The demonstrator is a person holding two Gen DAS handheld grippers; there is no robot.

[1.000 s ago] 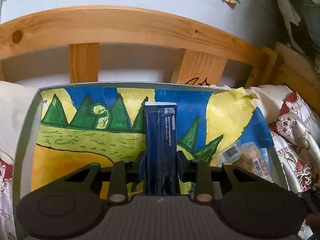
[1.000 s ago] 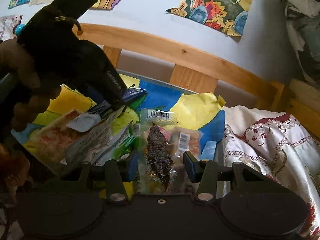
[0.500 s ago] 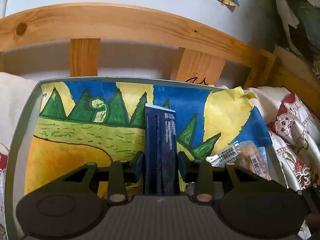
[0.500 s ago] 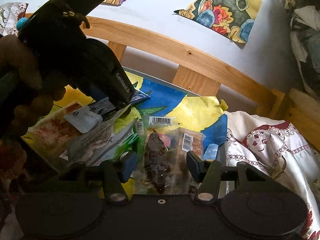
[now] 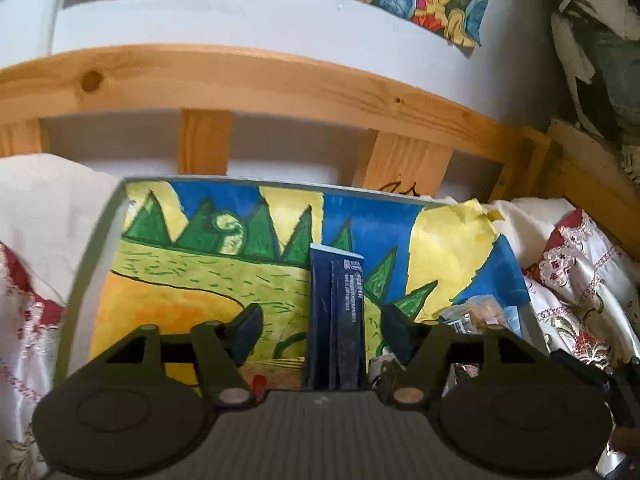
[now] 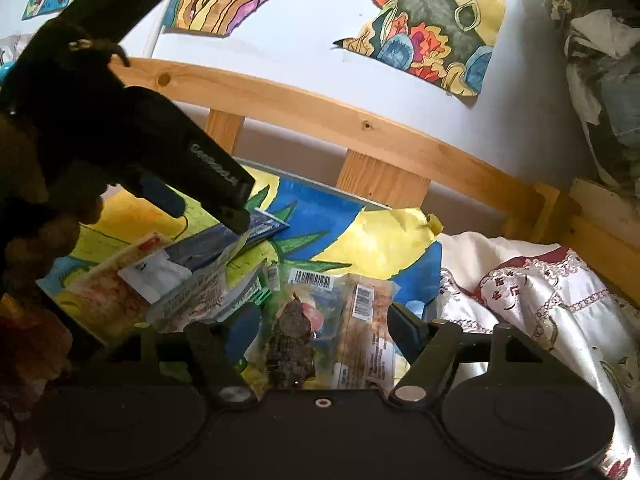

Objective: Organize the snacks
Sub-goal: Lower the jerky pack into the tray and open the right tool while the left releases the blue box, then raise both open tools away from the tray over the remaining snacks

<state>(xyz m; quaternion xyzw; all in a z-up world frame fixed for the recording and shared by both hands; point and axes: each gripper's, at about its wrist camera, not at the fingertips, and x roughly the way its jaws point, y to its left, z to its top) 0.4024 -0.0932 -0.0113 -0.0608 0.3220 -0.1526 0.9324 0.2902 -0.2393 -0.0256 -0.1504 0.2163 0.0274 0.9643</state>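
Left tongs [image 5: 320, 326] released, now apart; dark blue packet [image 5: 337, 320] between them; right tongs [image 6: 320, 326] apart.

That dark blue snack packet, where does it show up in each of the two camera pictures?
Left wrist view: the dark blue packet stands in the lower middle, between the open jaws of the left gripper, touching neither.
Right wrist view: the same packet lies left of centre on the painted paper, partly under the black left gripper.
Shared landmark: the wooden bed rail runs behind the tray in both views.
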